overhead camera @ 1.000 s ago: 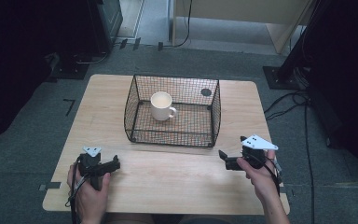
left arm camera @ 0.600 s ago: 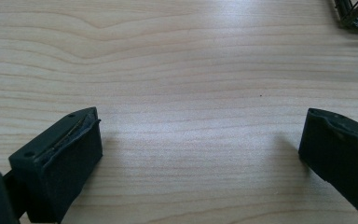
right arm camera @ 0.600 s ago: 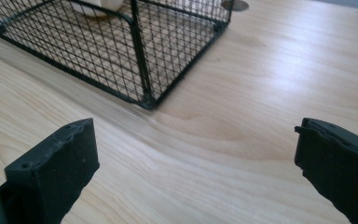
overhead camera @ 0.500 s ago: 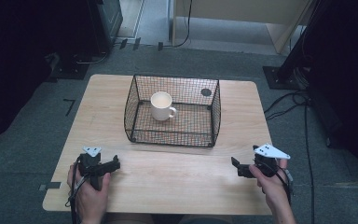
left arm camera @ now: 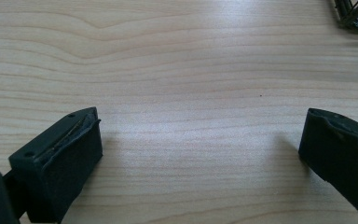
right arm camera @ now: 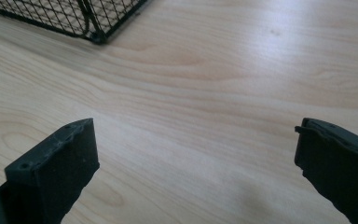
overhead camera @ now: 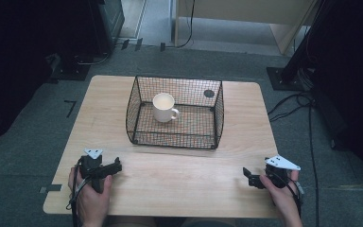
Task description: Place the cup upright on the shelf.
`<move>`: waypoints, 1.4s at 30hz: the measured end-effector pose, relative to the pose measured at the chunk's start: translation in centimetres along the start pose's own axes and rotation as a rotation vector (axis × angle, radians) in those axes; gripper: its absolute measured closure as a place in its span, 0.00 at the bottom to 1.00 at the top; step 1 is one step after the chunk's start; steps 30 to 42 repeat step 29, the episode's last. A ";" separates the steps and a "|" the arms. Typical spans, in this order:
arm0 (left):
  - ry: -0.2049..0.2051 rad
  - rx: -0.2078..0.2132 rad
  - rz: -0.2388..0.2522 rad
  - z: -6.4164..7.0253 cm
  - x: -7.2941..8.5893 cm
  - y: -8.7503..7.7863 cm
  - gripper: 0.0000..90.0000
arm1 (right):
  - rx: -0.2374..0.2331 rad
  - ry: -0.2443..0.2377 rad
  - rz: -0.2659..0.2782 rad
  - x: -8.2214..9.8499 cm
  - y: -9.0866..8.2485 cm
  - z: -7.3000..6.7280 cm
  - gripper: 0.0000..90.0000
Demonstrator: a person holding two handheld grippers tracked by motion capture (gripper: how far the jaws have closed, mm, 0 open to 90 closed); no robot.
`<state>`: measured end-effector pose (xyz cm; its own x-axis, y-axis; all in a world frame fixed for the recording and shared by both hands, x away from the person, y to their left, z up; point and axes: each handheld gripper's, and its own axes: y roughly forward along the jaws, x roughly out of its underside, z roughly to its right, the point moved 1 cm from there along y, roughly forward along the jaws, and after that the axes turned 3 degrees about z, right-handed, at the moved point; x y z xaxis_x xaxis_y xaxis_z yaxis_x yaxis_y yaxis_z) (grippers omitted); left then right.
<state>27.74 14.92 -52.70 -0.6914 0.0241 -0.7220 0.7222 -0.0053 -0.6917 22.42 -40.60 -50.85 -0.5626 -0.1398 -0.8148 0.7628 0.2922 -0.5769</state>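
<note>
Mug (overhead camera: 164, 107) sits upright inside the wire basket (overhead camera: 176, 141), at twelve o'clock from both hands, cream-white, handle turned toward four o'clock. Basket stands mid-desk (overhead camera: 179, 170), well apart from either tool. Left tool (overhead camera: 116, 166) rests low at seven o'clock, jaws spread wide over bare wood; right tool (overhead camera: 246, 176) waits at five o'clock, jaws equally spread, nothing between them. Looks like a rest pose with no reach under way. Any next move calls for clearing the basket rim from above. No brand, label or writing readable anywhere.
</note>
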 end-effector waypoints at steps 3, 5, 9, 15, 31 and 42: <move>0.001 0.000 0.000 0.0 0.0 0.0 0.00 | 0.007 0.006 -0.017 0.8 0.0 0.3 0.00; 0.000 0.001 -0.001 0.0 0.0 0.0 0.00 | 0.013 0.015 -0.029 1.2 0.0 0.5 0.00; 0.000 0.000 0.000 0.0 0.0 0.0 0.00 | 0.039 0.020 -0.064 2.2 0.1 1.0 0.00; 0.000 0.000 0.000 0.0 0.0 0.0 0.00 | 0.057 0.011 -0.100 2.9 0.2 1.0 0.00; -0.001 -0.001 -0.001 0.0 0.0 0.0 0.00 | 0.058 0.009 -0.111 3.0 0.2 0.8 0.00; -0.001 -0.001 -0.001 0.0 0.0 0.0 0.00 | 0.058 0.009 -0.111 3.0 0.2 0.8 0.00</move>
